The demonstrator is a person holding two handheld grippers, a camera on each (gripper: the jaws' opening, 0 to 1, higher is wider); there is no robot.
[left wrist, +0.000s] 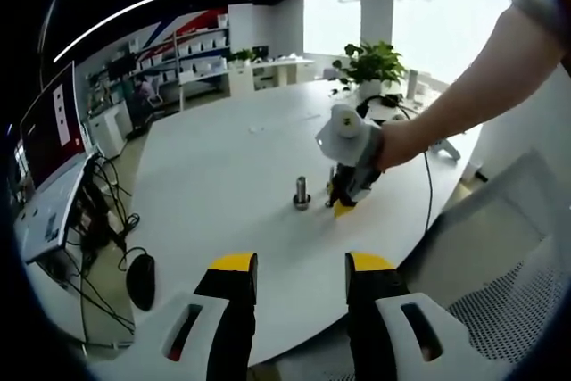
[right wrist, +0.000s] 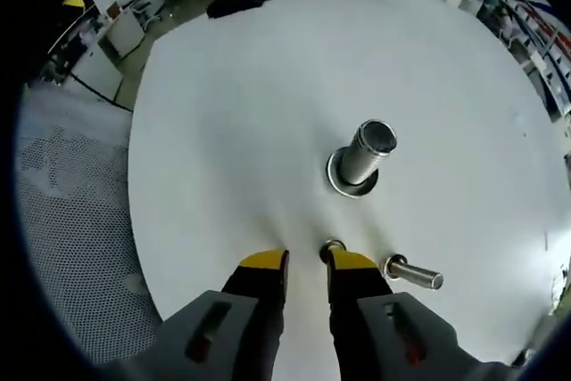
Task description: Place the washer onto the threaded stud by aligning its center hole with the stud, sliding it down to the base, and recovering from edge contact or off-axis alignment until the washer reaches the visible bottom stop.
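Your left gripper [left wrist: 302, 276] hangs back above the near edge of the white table [left wrist: 223, 167], its yellow-tipped jaws spread apart with nothing between them. Ahead of it, near the middle of the table, the stud [left wrist: 302, 192] stands upright on its base, and just to its right your right gripper [left wrist: 343, 195] comes down with its tips at the table top, your hand [left wrist: 393, 144] behind it. From the right gripper view, your right gripper [right wrist: 305, 267] has its jaws a little apart, and the washer [right wrist: 333, 246] lies flat on the table just at the tip of the right-hand jaw, not clamped. Beyond it the stud [right wrist: 366, 156] rises from its round base, and a small bolt [right wrist: 412, 273] lies on its side to the right
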